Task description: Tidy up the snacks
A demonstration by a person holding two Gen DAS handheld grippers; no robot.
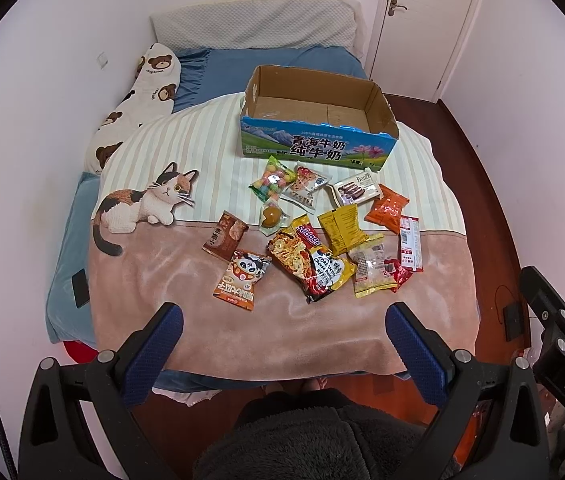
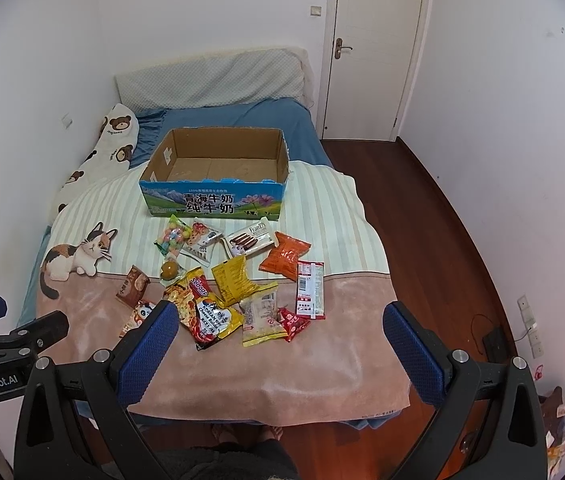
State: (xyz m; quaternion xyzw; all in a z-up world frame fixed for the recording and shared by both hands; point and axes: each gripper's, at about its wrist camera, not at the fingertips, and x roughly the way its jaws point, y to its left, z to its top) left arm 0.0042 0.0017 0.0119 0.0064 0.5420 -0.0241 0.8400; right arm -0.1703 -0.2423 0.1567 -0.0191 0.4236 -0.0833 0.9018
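Several snack packets lie scattered on the bed blanket (image 1: 186, 312): a noodle pack (image 1: 310, 264) (image 2: 202, 312), a yellow packet (image 1: 342, 228) (image 2: 234, 284), an orange packet (image 1: 387, 208) (image 2: 285, 258), a panda packet (image 1: 242, 278) and a candy bag (image 1: 273, 178) (image 2: 174, 236). An empty cardboard milk box (image 1: 314, 148) (image 2: 212, 200) stands behind them. My left gripper (image 1: 284, 320) is open and empty, held above the blanket's near edge. My right gripper (image 2: 280, 318) is open and empty, also near the front edge.
A bear-print pillow (image 1: 138, 108) lies along the left wall. A black phone (image 1: 80, 288) rests on the blue sheet at left. A white door (image 2: 374, 48) and wooden floor (image 2: 434, 232) are to the right. A cable and adapter (image 2: 492, 340) lie on the floor.
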